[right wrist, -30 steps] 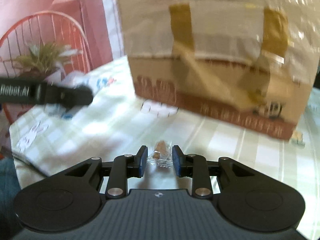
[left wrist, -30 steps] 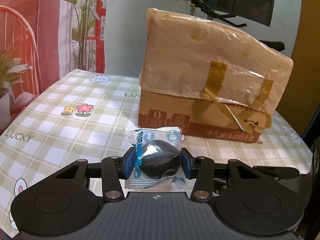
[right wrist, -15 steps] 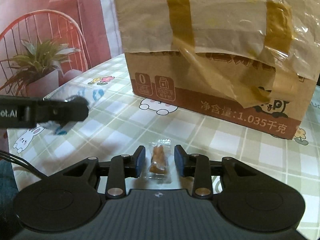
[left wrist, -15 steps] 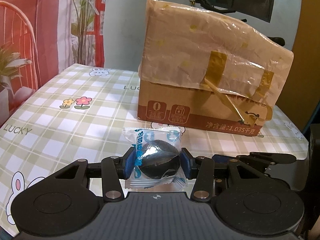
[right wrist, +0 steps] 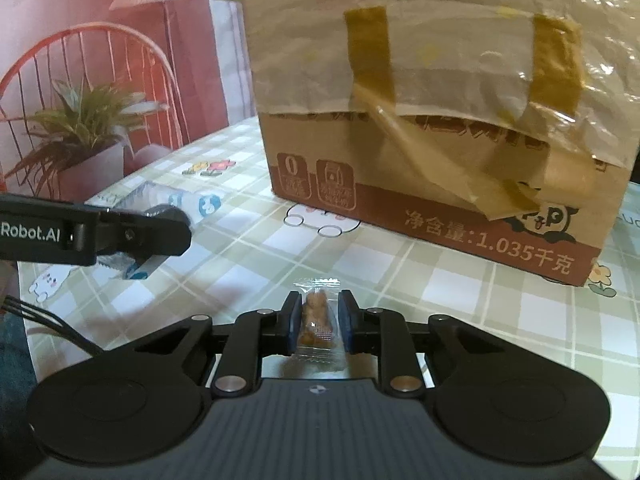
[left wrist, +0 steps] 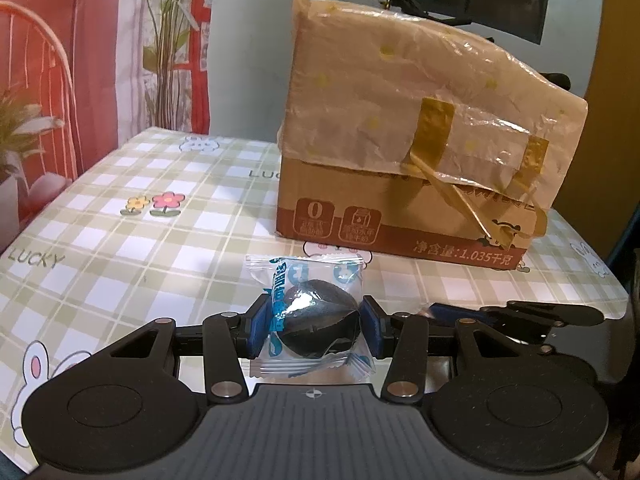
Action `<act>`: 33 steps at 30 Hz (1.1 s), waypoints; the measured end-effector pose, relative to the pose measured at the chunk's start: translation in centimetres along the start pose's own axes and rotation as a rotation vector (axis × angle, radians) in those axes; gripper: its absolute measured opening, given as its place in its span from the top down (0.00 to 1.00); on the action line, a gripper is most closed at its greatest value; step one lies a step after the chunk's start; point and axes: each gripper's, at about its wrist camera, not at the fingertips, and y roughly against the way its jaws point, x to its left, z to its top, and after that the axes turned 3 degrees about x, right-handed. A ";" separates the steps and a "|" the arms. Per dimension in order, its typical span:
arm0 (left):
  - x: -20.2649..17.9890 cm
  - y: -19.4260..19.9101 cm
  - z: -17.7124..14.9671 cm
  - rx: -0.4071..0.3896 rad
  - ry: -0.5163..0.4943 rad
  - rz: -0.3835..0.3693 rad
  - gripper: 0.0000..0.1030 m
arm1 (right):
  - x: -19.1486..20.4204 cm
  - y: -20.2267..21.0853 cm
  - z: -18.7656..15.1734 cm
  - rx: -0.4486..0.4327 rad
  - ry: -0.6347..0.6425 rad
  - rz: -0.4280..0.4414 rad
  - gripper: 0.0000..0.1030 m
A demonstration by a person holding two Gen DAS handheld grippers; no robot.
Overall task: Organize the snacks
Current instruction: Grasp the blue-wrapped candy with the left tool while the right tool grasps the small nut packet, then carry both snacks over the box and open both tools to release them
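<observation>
Left wrist view: my left gripper [left wrist: 312, 330] pinches a clear-and-blue wrapped dark snack [left wrist: 310, 320] between its blue pads, holding it above the checked tablecloth [left wrist: 120, 240], in front of the cardboard box [left wrist: 416, 152]. The box stands on the cloth, its top covered with crinkled plastic film held by strips of brown tape [left wrist: 434, 128].

Right wrist view: my right gripper [right wrist: 319, 328] is closed on a small clear packet with a brown snack [right wrist: 317, 326] inside, held upright between the pads, also in front of the box [right wrist: 432, 120]. To the left of the box, the left gripper [right wrist: 160, 232] appears from the side with its wrapped snack [right wrist: 192, 204]. A potted plant [right wrist: 80, 128] stands beyond the table edge, left of the box.
</observation>
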 end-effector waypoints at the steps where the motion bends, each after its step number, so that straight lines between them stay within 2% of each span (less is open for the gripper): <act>1: -0.1 0.1 0.2 -0.006 -0.003 -0.002 0.52 | -0.1 0.2 0.0 -0.011 -0.009 -0.001 0.79; 6: -0.6 1.1 3.1 -0.077 -0.012 -0.021 0.52 | -1.2 2.3 1.2 -0.087 -0.051 -0.006 0.79; 13: -2.7 3.7 9.7 -0.237 -0.047 -0.118 0.52 | -2.6 8.5 7.5 -0.323 0.015 -0.060 0.79; 18: -5.8 3.3 13.9 -0.294 -0.092 -0.184 0.52 | -4.2 11.5 11.3 -0.420 0.051 -0.090 0.79; 21: -7.3 1.9 16.1 -0.281 -0.094 -0.229 0.52 | -5.6 11.9 12.9 -0.434 0.065 -0.128 0.79; 27: -10.6 -2.7 19.7 -0.230 -0.150 -0.226 0.52 | -8.7 10.4 15.1 -0.395 0.077 -0.218 0.79; 30: -11.8 -4.9 20.6 -0.200 -0.159 -0.228 0.52 | -10.2 10.1 15.5 -0.377 0.047 -0.221 0.79; 33: -12.4 -6.3 21.0 -0.183 -0.184 -0.236 0.51 | -10.6 9.7 15.7 -0.360 0.069 -0.234 0.79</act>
